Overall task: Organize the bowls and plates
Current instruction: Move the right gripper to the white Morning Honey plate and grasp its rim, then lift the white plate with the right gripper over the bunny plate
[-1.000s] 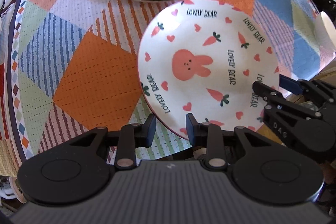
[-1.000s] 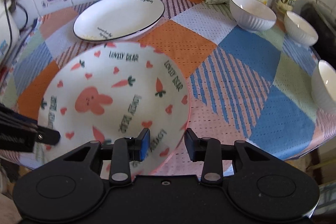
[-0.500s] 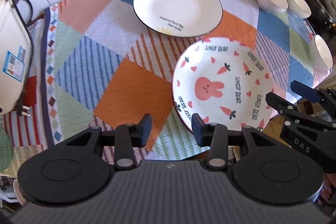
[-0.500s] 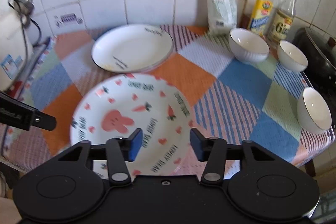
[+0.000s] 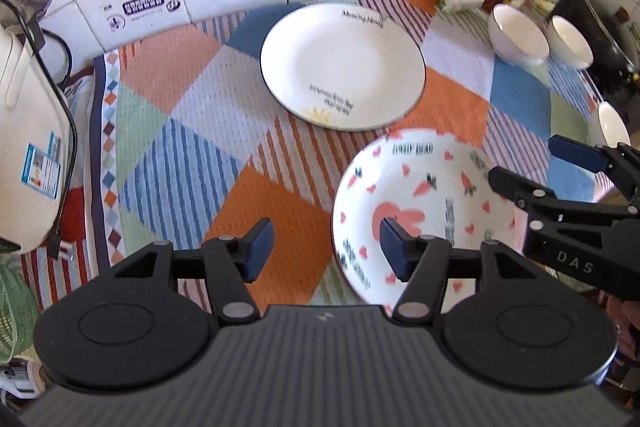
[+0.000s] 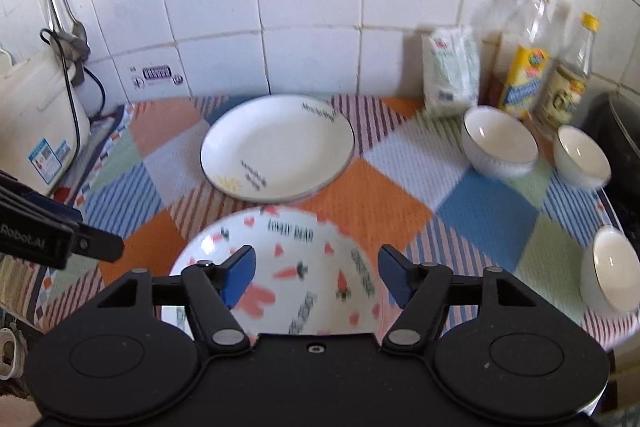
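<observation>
Between the blue pads of the left gripper [image 5: 326, 247] nothing is held: its jaws are opening, and only the patchwork tablecloth [image 5: 180, 131] shows in the gap. A second ago those pads stood close together at the near rim of the rabbit plate [image 5: 424, 195]; now they are spread apart and the plate looks smaller and farther below. The right gripper [image 6: 316, 273] is likewise opening, its jaws wide and apart from the plate, which lies flat on the cloth beneath them. A second ago its pads were narrow over the plate's near edge.

Just beyond the rabbit plate sits the white plate [image 6: 278, 147] with a dark rim and printed lettering; the two rims are near each other, and whether they touch cannot be told. Both plates lie in the same spots on the cloth as before. To the right stand three white bowls, one large [image 6: 500, 143], one smaller [image 6: 582, 157] beside it, and a third [image 6: 610, 275] near the table's right edge. Behind them are bottles [image 6: 524, 75] and a white packet [image 6: 452, 75] against the tiled wall.
</observation>
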A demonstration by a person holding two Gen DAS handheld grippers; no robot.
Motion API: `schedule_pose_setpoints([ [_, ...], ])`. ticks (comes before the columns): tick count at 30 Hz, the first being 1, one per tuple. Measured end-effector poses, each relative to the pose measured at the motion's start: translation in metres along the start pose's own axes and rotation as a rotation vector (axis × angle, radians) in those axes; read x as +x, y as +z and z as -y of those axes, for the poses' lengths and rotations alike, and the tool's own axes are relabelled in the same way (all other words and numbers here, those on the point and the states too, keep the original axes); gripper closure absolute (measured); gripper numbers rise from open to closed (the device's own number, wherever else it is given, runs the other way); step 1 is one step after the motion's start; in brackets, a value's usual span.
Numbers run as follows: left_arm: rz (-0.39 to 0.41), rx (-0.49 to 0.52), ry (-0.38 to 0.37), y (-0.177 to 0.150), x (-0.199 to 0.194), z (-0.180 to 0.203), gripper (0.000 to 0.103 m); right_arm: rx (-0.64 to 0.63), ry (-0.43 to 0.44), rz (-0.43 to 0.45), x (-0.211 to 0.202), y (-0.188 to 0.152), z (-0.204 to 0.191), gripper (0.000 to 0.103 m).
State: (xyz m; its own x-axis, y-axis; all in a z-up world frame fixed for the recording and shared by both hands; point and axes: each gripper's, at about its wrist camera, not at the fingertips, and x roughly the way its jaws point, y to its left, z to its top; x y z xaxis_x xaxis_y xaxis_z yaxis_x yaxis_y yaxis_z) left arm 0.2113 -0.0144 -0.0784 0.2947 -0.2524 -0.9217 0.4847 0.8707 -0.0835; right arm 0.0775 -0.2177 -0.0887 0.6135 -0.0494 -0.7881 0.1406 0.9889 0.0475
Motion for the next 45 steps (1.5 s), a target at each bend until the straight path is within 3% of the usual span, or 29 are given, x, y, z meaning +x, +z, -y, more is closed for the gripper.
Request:
schedule_pose_setpoints([
  [2, 0.006, -0.011, 0.009, 0.009, 0.004, -0.001, 0.041, 0.007, 0.003, 0.004, 0.010, 0.009, 0.004, 0.009],
  [5, 0.025, -0.027, 0.030, 0.024, 0.011, -0.003, 0.036, -0.036, 0.006, 0.070, 0.017, 0.017, 0.006, 0.008],
  [9, 0.067, -0.088, 0.049, 0.036, 0.021, -0.006, 0.031, -0.088, 0.072, 0.142, 0.029, 0.027, 0.010, 0.008],
  [12, 0.108, -0.115, 0.072, 0.043, 0.031, -0.006, 0.024, -0.078, 0.161, 0.101, 0.045, 0.038, 0.017, 0.008],
  [15, 0.129, -0.115, 0.113, 0.048, 0.044, -0.006, 0.021, -0.056, 0.125, 0.113, 0.060, 0.040, 0.023, 0.008],
  [21, 0.077, -0.088, 0.160, 0.063, 0.081, -0.019, 0.021, 0.007, 0.242, 0.036, 0.108, 0.043, 0.043, 0.008],
  [24, 0.050, -0.110, 0.118, 0.070, 0.100, -0.032, 0.021, 0.053, 0.277, -0.003, 0.134, 0.043, 0.052, 0.010],
  [29, 0.007, -0.143, 0.115, 0.078, 0.132, -0.043, 0.025, 0.128, 0.332, -0.058, 0.171, 0.043, 0.067, 0.021],
  [33, -0.004, -0.173, 0.111, 0.082, 0.148, -0.051, 0.025, 0.172, 0.340, -0.119, 0.196, 0.045, 0.075, 0.024],
  [39, -0.020, -0.198, 0.113, 0.091, 0.169, -0.055, 0.026, 0.153, 0.359, -0.101, 0.208, 0.054, 0.078, 0.031],
  [43, -0.005, -0.214, 0.086, 0.095, 0.171, -0.057, 0.037, 0.159, 0.355, -0.117, 0.216, 0.060, 0.080, 0.078],
  [45, 0.010, -0.213, 0.084, 0.095, 0.172, -0.056, 0.038, 0.154, 0.350, -0.118, 0.216, 0.061, 0.080, 0.081],
])
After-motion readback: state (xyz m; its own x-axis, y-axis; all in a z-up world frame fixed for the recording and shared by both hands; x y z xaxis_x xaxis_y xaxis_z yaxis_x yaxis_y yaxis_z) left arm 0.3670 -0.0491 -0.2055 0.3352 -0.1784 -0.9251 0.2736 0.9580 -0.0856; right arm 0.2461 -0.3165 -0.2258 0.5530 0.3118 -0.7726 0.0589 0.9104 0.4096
